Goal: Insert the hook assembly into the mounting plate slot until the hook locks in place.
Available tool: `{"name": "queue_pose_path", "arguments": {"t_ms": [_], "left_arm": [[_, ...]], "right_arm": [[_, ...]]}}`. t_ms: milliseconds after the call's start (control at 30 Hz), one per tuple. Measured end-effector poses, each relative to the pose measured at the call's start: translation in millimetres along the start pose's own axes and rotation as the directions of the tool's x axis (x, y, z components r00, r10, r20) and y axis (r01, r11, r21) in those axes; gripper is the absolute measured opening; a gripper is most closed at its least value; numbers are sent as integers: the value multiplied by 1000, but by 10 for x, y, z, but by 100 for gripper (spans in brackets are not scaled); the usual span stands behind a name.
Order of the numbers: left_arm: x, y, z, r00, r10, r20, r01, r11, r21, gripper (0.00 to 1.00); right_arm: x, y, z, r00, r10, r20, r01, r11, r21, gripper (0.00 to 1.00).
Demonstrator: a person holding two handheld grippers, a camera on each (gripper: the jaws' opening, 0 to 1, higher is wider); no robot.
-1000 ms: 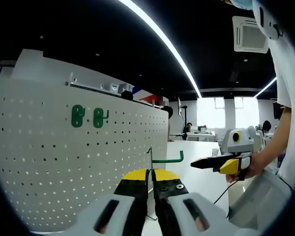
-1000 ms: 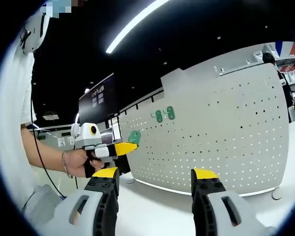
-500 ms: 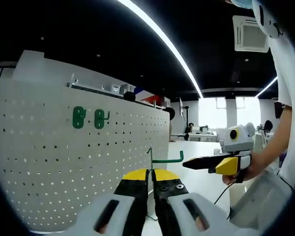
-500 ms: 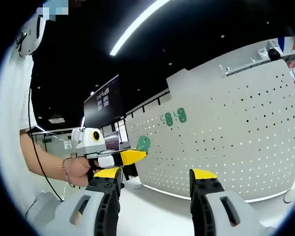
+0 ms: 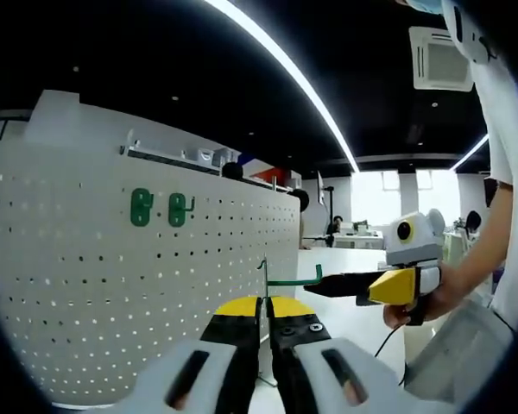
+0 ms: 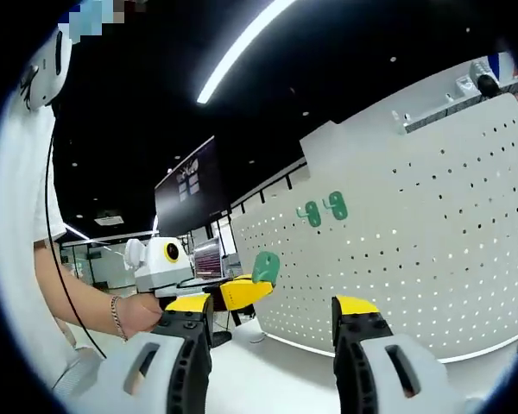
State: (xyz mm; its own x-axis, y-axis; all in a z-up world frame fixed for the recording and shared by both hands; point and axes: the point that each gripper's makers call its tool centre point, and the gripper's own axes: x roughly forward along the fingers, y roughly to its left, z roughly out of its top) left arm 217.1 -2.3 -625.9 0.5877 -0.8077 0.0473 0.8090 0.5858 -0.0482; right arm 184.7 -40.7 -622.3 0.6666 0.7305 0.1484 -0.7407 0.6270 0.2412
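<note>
— While you count, tell me how many hooks there are.

— I see 3 green ones: 2 mounted hooks [image 5: 160, 208] side by side high on the white pegboard [image 5: 86, 285], and 1 hook assembly [image 5: 287, 278] pinched between the closed yellow-tipped jaws of the left gripper [image 5: 263, 304]. Its thin stem stands up from the tips and its arm reaches toward the right side of the left gripper view.

— And from the other side?

— From the right gripper view the same 2 mounted hooks [image 6: 325, 209] sit on the pegboard [image 6: 414, 233], and the hook assembly [image 6: 265, 266] shows as a green plate at the tip of the left gripper [image 6: 242, 291], near the board but apart from it.

— How does the right gripper stand?

— The right gripper [image 6: 272, 315] has its 2 jaws spread wide with nothing between them. From the left gripper view it [image 5: 363, 285] comes in from the right, held in a hand [image 5: 414, 304], its dark tip close to the end of the hook's arm (whether they touch I cannot tell).

— The room?

— The pegboard stands on a white tabletop [image 6: 276, 379]. Overhead is a dark ceiling with 1 long light strip [image 5: 285, 78] and an air vent [image 5: 440, 60]; bright windows [image 5: 388, 194] lie far off.
</note>
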Motion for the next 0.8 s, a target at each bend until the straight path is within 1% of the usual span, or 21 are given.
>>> {"name": "queue_pose_path", "arguments": {"t_ms": [167, 400, 533, 800], "left_arm": [[-7, -8, -4, 1000, 4, 1, -4, 1000, -2, 2], [-23, -8, -12, 1000, 11, 1, -11, 1000, -2, 2], [-29, -9, -6, 1000, 15, 2, -15, 1000, -2, 2], [-32, -17, 6, 1000, 21, 8, -21, 1000, -3, 2]], "right_arm": [[80, 28, 28, 1000, 10, 13, -10, 1000, 14, 51], [181, 75, 83, 999, 18, 31, -18, 1000, 20, 44], [224, 92, 110, 999, 22, 38, -23, 1000, 21, 43], [288, 102, 103, 999, 23, 28, -23, 999, 33, 40]]}}
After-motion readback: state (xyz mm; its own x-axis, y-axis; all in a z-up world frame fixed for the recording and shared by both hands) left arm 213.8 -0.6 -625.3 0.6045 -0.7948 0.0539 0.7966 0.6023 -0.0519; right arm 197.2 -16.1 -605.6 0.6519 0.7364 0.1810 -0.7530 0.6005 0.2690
